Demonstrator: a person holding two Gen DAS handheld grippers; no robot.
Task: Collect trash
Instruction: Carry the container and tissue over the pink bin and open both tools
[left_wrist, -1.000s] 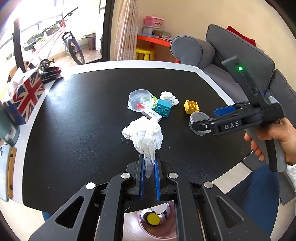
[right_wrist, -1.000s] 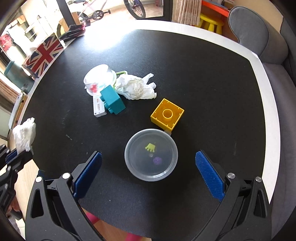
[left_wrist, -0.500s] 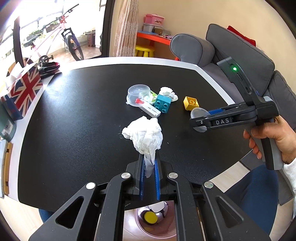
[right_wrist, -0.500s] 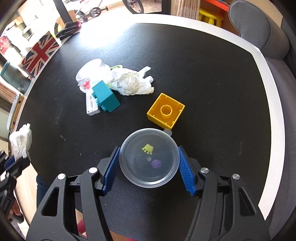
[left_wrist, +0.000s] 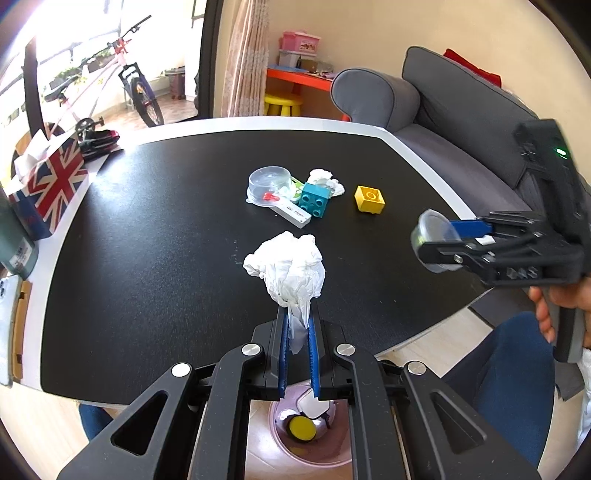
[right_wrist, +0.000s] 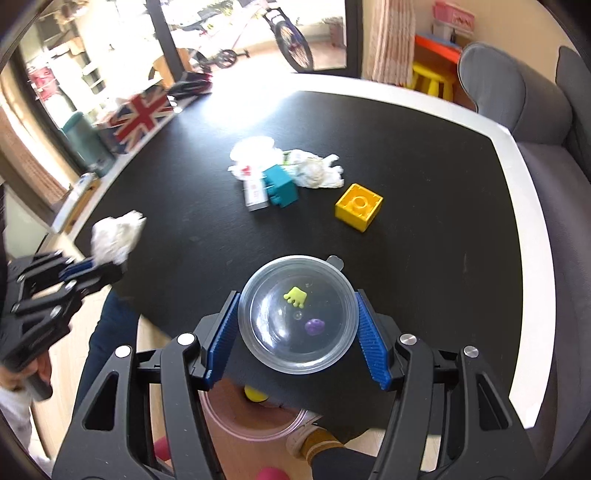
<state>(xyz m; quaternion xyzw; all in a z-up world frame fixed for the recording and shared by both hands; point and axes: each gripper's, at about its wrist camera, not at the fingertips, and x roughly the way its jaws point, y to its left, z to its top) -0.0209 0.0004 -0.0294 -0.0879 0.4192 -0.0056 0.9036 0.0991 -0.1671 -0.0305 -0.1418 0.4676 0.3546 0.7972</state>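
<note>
Left gripper (left_wrist: 297, 343) clamps tissue (left_wrist: 286, 266) | right gripper (right_wrist: 297, 321) grips clear cup (right_wrist: 297, 314) | bin (left_wrist: 310, 443) below | table (left_wrist: 147, 258) litter remains

Between your left fingers (left_wrist: 313, 350) a crumpled white tissue wad (left_wrist: 288, 267) is pinched by its tail, its bulk bulging up past their tips. Your right fingers (right_wrist: 369, 332) clamp a clear round plastic cup (right_wrist: 297, 314) by its rim on both sides, lifted off the surface (left_wrist: 147, 221), with a small yellow-green bit and a purple bit inside. Well ahead of both pairs of fingers lie another crumpled tissue (right_wrist: 314, 171) and a clear lidded cup (left_wrist: 267, 181) holding something red.
</note>
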